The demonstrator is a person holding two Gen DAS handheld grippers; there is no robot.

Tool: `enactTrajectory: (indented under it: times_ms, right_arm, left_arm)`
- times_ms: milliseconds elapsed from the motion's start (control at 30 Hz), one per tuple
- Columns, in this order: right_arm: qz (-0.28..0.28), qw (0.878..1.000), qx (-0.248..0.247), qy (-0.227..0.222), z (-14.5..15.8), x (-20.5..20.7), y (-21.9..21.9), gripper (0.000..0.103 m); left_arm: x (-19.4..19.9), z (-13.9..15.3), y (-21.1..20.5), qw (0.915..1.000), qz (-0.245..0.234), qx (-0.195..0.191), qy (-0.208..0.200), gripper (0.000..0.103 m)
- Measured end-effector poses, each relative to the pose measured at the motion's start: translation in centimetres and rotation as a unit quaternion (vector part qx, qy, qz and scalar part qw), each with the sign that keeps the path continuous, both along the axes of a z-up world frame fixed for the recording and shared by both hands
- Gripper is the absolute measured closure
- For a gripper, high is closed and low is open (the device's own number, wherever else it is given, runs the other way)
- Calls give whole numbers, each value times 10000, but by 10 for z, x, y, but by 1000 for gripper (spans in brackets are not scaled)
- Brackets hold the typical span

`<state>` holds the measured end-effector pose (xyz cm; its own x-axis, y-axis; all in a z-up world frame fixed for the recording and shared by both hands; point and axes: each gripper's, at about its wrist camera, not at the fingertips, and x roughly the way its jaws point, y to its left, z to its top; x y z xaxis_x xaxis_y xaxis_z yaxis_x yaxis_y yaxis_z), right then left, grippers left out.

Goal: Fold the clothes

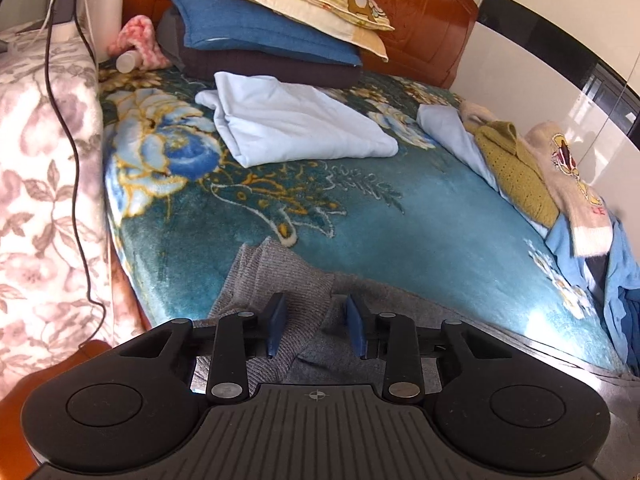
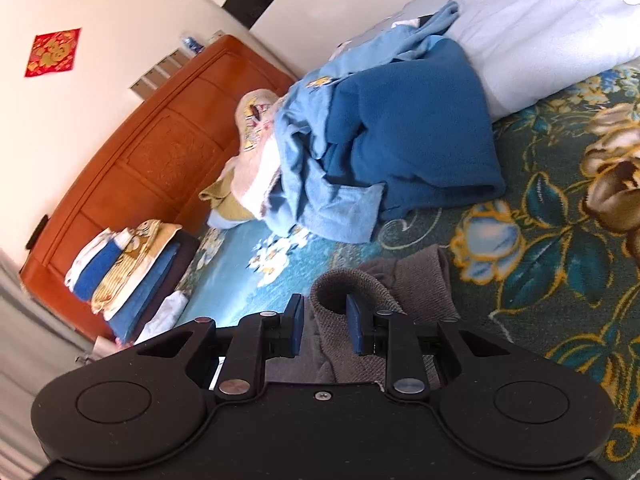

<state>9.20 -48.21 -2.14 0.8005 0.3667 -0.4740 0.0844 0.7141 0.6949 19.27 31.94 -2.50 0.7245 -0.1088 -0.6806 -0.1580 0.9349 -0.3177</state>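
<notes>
Grey knit garment lies between the parted fingers of left gripper and right gripper; beyond it, light-blue piece lies folded, heap unfolded.

Left wrist: low over the bed's near edge, facing the headboard.
Right wrist: equally low, rolled sideways.
Shared: headboard, pillows.

One folded light-blue garment, one grey knit, one unfolded heap, two grippers.
</notes>
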Motion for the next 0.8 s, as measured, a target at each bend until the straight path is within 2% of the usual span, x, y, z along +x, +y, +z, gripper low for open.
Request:
enactTrajectory:
  times_ms: [133,200,233,300,400,433,467,533,567,700,800]
  right_arm:
    - [122,9997,-113,187,-2,4,0,74]
    - [72,9996,-140,252,-4,9,2,70]
    - [69,9995,-141,263,-5,12,2,67]
    - [23,9987,-280,420,-6,20,3,50]
    - [-113,9959,-609,663,-6,33,1,49]
    - [-139,9957,-568,713,-7,36,-1,49]
    - [-164,9956,-520,760,-8,39,-1,52]
    - [-208,9955,-462,797,-10,42,1,67]
    - [-226,9956,-454,782,-11,43,3,80]
    - [-439,9965,-499,515,2,45,7,88]
    - [-868,9949,-458,-214,31,42,-1,91]
  left_arm:
    - [6,-2,0,9999,-35,-30,92,73]
    - [8,-4,-2,9999,41,-25,96,73]
    - [9,-4,-2,9999,56,-41,93,71]
    - [9,-5,-3,9999,96,-16,82,67]
    - [10,-6,-4,9998,159,35,62,66]
    - [10,-6,-5,9998,180,52,56,66]
    - [10,-6,-5,9998,201,69,49,67]
    - [9,-7,-7,9995,276,151,3,76]
    - [9,-8,-8,9993,313,218,-51,82]
    - [-1,-1,-21,9964,619,440,-369,94]
    - [-5,10,-23,9927,932,342,-691,94]
